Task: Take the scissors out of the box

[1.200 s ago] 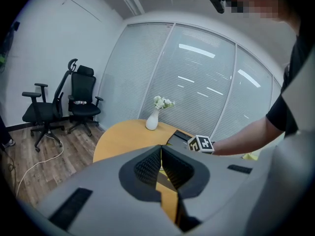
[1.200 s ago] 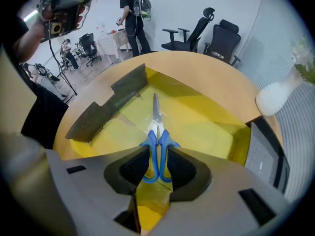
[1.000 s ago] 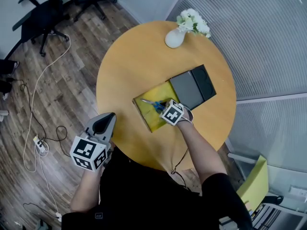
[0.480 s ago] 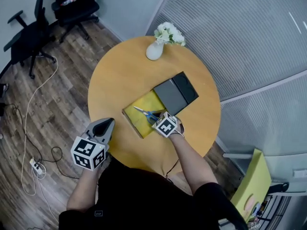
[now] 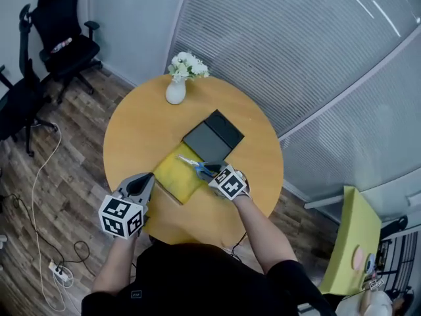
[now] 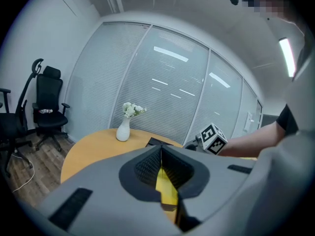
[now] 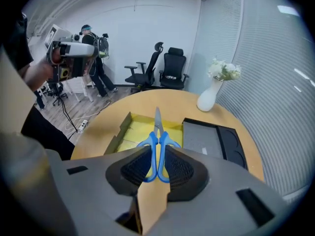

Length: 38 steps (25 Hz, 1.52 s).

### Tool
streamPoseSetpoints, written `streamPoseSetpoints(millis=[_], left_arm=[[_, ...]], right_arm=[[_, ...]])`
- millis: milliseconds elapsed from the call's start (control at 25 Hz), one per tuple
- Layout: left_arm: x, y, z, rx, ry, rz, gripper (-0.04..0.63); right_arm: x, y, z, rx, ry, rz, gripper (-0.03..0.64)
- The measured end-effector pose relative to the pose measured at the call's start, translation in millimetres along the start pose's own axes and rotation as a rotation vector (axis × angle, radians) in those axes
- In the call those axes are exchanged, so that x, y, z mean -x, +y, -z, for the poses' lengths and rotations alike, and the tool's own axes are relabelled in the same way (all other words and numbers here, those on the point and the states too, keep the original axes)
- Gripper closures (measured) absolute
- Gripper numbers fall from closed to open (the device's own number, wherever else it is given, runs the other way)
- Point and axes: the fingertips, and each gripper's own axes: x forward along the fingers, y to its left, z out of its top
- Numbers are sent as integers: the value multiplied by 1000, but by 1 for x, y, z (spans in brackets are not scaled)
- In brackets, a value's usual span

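**Fig. 1. Carrying the scissors clear of the open box**

The right gripper (image 7: pixel 156 155) is closed on the scissors (image 7: pixel 157 132). Its 2 ribbed pads press the 2 blue handle loops together from either side, so the blades lie shut and point forward, away from the person. The right gripper view shows the blade tip over the yellow box (image 5: pixel 170 178). The scissors look to be raised off the box floor, though whether the tip is above the wall cannot be told. The box lies open on the round table (image 5: pixel 135 133), and a dark panel (image 5: pixel 212 135) that looks to be its lid touches its far side. A white vase (image 5: pixel 175 91) of flowers stands well apart, near the far rim. The left gripper (image 6: pixel 161 150) is at the near table edge, short of the box. Its jaws are drawn narrow, the tips all but meeting, with nothing between them.

Judged from this position, the step in hand is the lift-out. To do it well:

1. Keep the pad pressure even. The grip is at the handle end only, so the blades could swing down if it slackens.
2. Go on straight up until the tip is clearly above the box wall, then move sideways. An early sideways move could catch the wall and drag the light box.
3. Keep the blades pointing away from the person and from the left gripper.
4. Choose a bare patch of table, well apart from the vase, for setting the scissors down flat.
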Motion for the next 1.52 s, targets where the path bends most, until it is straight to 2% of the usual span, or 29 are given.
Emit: streamPoseSetpoints(millis=[320,600,760,1000,1200,1520], left_arm=[[-37,-45,-36,-66,-35,35,580],[-52,-74,-57,-93,-56,-11,580],[-57,-97,-81,-151,-87,-21,580],[-59,-130,-101,-195,-120,-16,580],[-56,-135,-112,-213,-142,-44,580],[-58,-148,-120,-229,-159,-28,580]], right_arm=[[85,-44,-8,-121,-243,28,517],[181,-52,5,-269,-573,18,517],[237,-55,16,-318,-737,17,517],[309,-55,22,-367,-971,29,517],[340,-47,16,-389,-1074,46,517],[348,-37,-2,-379,-1141,72,517]])
